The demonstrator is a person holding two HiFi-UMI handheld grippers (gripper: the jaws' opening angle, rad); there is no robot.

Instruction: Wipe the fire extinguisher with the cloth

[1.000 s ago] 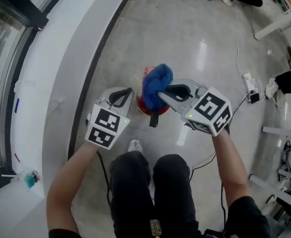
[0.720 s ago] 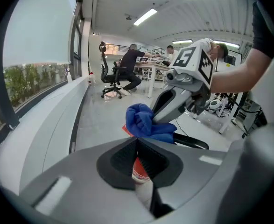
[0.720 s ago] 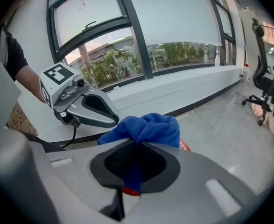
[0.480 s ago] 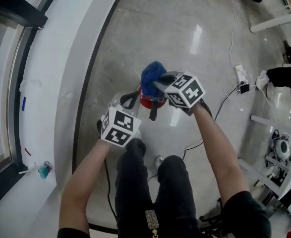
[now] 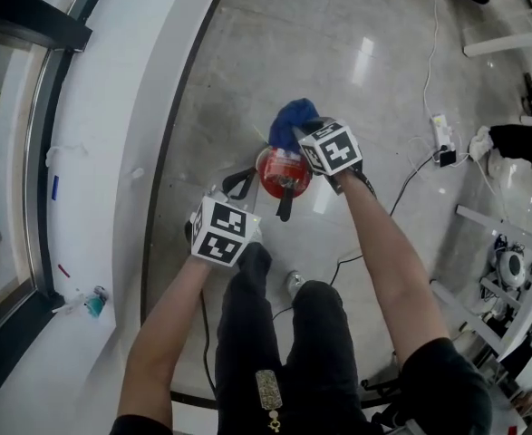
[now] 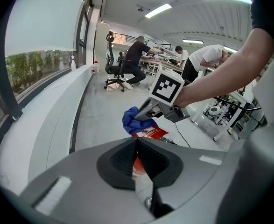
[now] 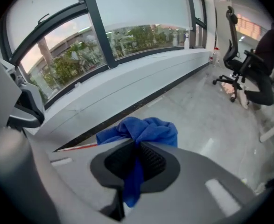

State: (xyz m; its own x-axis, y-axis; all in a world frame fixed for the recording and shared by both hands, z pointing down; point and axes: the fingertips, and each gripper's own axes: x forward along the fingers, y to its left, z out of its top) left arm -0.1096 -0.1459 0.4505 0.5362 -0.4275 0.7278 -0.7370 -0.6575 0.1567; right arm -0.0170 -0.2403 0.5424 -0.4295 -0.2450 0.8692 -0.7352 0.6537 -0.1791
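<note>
Clamping the cloth (image 5: 292, 120), the right hand-held gripper (image 7: 137, 146) seemingly meets the fire extinguisher's (image 5: 280, 174) far edge, open floor (image 5: 338, 43) beyond.

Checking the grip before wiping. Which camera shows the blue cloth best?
The right gripper view: the cloth fills the middle, pinched in the right tongs. The head view shows it bunched beyond the fire extinguisher, partly covered by those tongs. The left gripper view shows it smaller, under the tongs' tip.

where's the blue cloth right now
The blue cloth is near the head view's centre, pinched in the right gripper, at the far edge of the red fire extinguisher on the floor.
</note>
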